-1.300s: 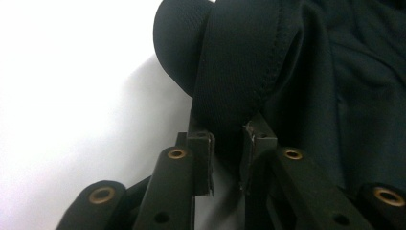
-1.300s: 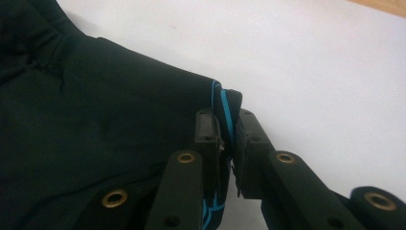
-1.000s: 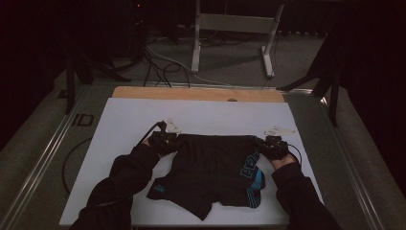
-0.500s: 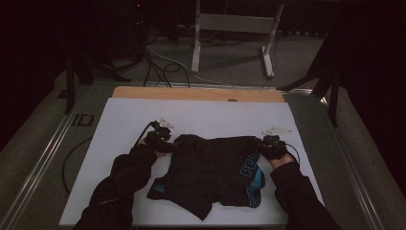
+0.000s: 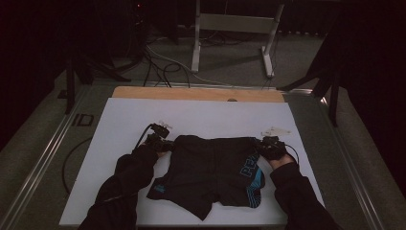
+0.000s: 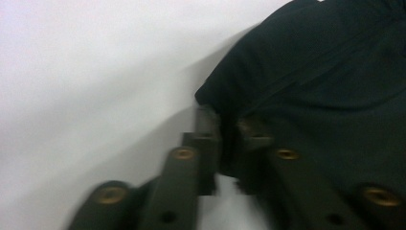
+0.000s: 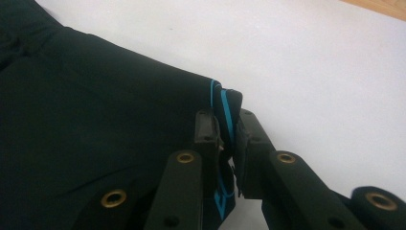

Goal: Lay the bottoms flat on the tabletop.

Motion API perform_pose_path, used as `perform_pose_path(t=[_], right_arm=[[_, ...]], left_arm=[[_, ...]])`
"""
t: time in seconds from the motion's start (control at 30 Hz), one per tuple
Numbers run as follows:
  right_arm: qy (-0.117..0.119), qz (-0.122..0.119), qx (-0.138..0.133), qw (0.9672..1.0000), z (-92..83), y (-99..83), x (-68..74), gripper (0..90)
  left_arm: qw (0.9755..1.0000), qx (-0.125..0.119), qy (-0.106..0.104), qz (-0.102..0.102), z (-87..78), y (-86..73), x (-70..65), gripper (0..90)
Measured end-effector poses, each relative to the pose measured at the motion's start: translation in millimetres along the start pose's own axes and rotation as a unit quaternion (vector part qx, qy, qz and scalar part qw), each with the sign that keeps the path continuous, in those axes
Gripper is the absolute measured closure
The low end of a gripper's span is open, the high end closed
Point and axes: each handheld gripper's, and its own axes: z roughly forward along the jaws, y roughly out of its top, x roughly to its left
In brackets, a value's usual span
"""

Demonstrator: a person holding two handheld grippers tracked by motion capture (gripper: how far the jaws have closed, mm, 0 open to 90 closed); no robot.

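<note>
Shorts [image 5: 210, 172], black with blue trim and lettering, lie flat on the white desk [image 5: 119, 124], waistband stretched between both claws, legs trailing back toward the person from the claw tips. Soft, light, limp fabric; judged no stiffness, will sag and fold wherever unsupported, slightly slick sports knit, not fragile. Best hold is judged to be the thick waistband corners, where the hem gives the pads something to bite.

Left claw [image 5: 165, 143] at the left waistband corner: its jaws have just been closing and now stand nearly together, with the dark corner of cloth between them in the left gripper view [image 6: 225, 139]; view blurred, but fabric reads as pinched. Desk bare just left of this claw.

Right claw [image 5: 268, 146] at the right waistband corner, jaws nearly together on the blue-striped edge [image 7: 222, 115], cloth clearly clamped between the pads. White desk just right of and beyond this claw.
</note>
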Motion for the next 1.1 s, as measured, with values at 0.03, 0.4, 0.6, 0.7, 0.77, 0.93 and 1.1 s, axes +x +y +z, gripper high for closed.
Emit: perform_pose_path(t=[0.03, 0.4, 0.6, 0.7, 0.77, 0.93, 1.1], right_arm=[[0.000, -0.001, -0.001, 1.0000, 0.2, 0.2, 0.3, 81.3], [0.006, -0.012, -0.011, 0.9998, 1.8, 7.8, 7.7, 81.2], [0.004, -0.008, -0.009, 0.9999, 3.4, 7.4, 7.1, 81.2], [0.005, -0.011, -0.008, 0.9999, 4.3, 7.2, 7.0, 81.2], [0.005, -0.012, -0.007, 0.9999, 5.3, 7.0, 7.8, 81.2], [0.007, -0.013, -0.007, 0.9999, 5.1, 6.5, 7.3, 81.2], [0.005, -0.015, -0.005, 0.9999, 3.6, 5.9, 7.0, 81.2]], left_arm=[[0.9999, -0.009, 0.011, 0.003, -2.5, 0.3, -1.3, 86.8], [0.9937, -0.061, 0.093, 0.012, -35.5, -2.7, 7.7, 62.4], [0.9941, -0.080, 0.062, -0.038, -41.5, 0.7, 24.4, 55.0], [0.9941, -0.084, 0.041, -0.054, -36.2, 7.1, 25.4, 55.0], [0.9939, -0.084, 0.028, -0.065, -30.4, 10.6, 25.4, 55.0], [0.9921, -0.074, -0.005, -0.101, -11.0, 14.8, 24.7, 56.6], [0.9922, -0.042, -0.011, -0.117, 0.0, 10.4, 22.3, 58.0]])
